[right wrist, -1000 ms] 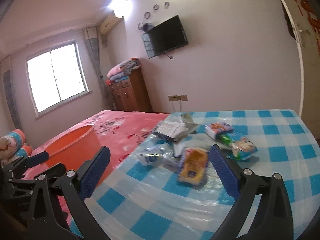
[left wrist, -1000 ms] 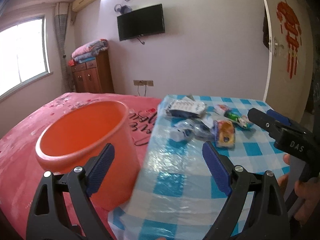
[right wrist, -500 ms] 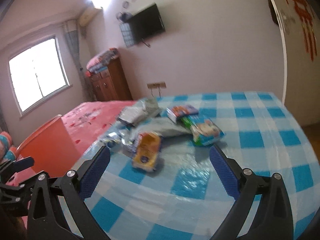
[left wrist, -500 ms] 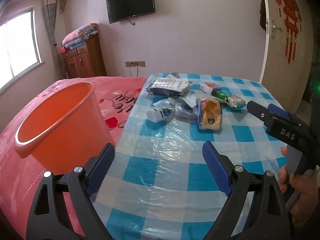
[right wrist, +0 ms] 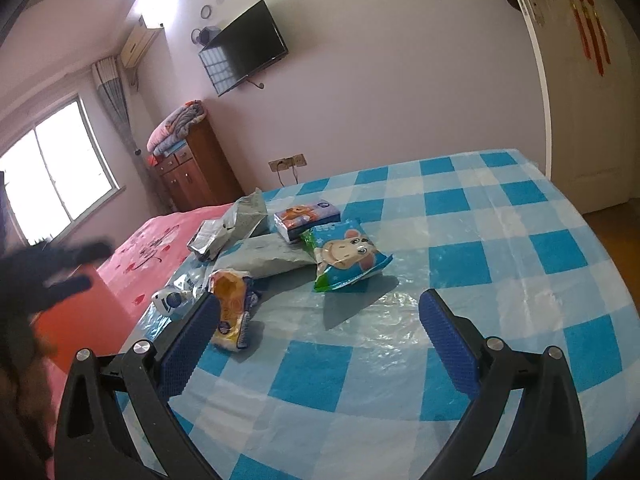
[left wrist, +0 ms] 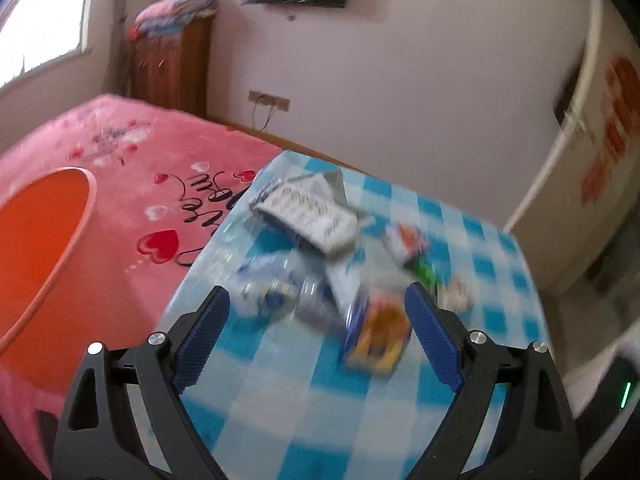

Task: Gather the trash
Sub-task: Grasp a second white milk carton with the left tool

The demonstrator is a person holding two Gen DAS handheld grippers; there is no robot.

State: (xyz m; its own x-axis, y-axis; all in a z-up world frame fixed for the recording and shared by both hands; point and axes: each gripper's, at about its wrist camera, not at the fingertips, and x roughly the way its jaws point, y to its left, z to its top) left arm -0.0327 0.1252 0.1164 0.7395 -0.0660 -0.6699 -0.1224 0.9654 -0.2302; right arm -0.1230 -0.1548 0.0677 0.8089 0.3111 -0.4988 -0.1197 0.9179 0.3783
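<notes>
Sitting in a loose heap on the blue-check cloth (right wrist: 460, 256), the trash is all within one reach: yellow packet (right wrist: 230, 308) nearest, lower left of the right-wrist frame; small bottle (right wrist: 172, 300) just left of it; grey mailer (right wrist: 264, 256) behind; green snack bag (right wrist: 348, 254) at centre, leaning on the mailer's edge; tissue pack (right wrist: 306, 216) behind that; crumpled silver bag (right wrist: 232, 220) at the back. Heap looks bunched near the cloth's left edge so it's a short carry to the orange bucket (left wrist: 40, 240), which stands on the pink bedspread (left wrist: 132, 168) at left of the left-wrist frame, mouth open. Nothing visible inside the bucket from here, so I judge collection not started. Left gripper (left wrist: 316, 340) is wide open and empty, angled down at the heap; in its blurred frame the bottle and yellow packet (left wrist: 378, 338) lie beyond and between the pads, not touched. Right gripper (right wrist: 320, 344) also wide open, empty, pointing down across the cloth, left pad (right wrist: 188, 348) just beside the yellow packet, snack bag ahead of the gap. Left gripper also shows as a dark blur at left of the right-wrist frame, over the bucket. Likely next: one picks the yellow packet, the other the bag.
</notes>
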